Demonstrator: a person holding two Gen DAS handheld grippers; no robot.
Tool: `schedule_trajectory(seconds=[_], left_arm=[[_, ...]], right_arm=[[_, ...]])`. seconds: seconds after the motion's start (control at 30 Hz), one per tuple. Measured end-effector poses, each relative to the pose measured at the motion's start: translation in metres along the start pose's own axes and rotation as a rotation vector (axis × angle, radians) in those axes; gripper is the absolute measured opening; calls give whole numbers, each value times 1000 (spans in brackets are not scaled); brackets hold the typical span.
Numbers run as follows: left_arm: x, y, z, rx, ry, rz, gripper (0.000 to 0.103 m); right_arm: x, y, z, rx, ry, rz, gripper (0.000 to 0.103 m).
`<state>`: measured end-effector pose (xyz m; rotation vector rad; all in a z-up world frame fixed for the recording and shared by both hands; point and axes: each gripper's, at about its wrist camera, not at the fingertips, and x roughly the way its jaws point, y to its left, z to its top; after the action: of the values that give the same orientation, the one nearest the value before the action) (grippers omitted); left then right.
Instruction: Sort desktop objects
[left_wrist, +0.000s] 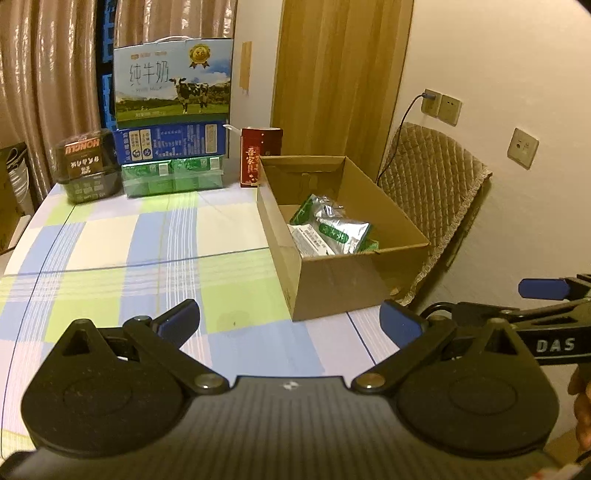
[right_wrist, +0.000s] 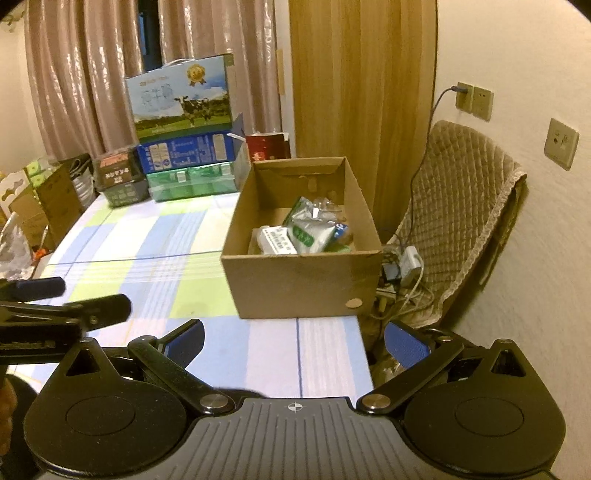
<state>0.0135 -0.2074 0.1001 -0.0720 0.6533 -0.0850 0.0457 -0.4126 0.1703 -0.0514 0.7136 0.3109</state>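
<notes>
On the checked worktop (left_wrist: 110, 236) our left tongs (left_wrist: 290, 321) and right tongs (right_wrist: 293, 341) hang wide and empty, packets (right_wrist: 306, 229) already boxed at twelve o'clock, so we judge sorting nearly done, next picking a leftover.

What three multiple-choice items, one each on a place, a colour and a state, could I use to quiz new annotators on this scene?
1. Where do the silver-and-green foil packets lie?
A. in the open brown cardboard box
B. on the checked tablecloth
C. on the chair

2. What colour are the gripper finger pads?
A. red
B. blue
C. yellow

3. How is the left gripper?
A. shut on a packet
B. open and empty
C. shut on the box

Key: 1 A, packets sit inside the box walls; 2 B, pads show blue; 3 B, fingers spread, nothing between.
</notes>
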Motion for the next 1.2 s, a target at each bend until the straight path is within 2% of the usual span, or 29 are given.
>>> schedule_trajectory(seconds=[0.4, 1.2], left_arm=[[-17, 15, -23, -48, 20, 14, 102], [-20, 11, -19, -38, 11, 2, 102]], right_arm=[[-21, 19, -10, -18, -13, 18, 101], [-23, 13, -11, 3, -24, 9, 101]])
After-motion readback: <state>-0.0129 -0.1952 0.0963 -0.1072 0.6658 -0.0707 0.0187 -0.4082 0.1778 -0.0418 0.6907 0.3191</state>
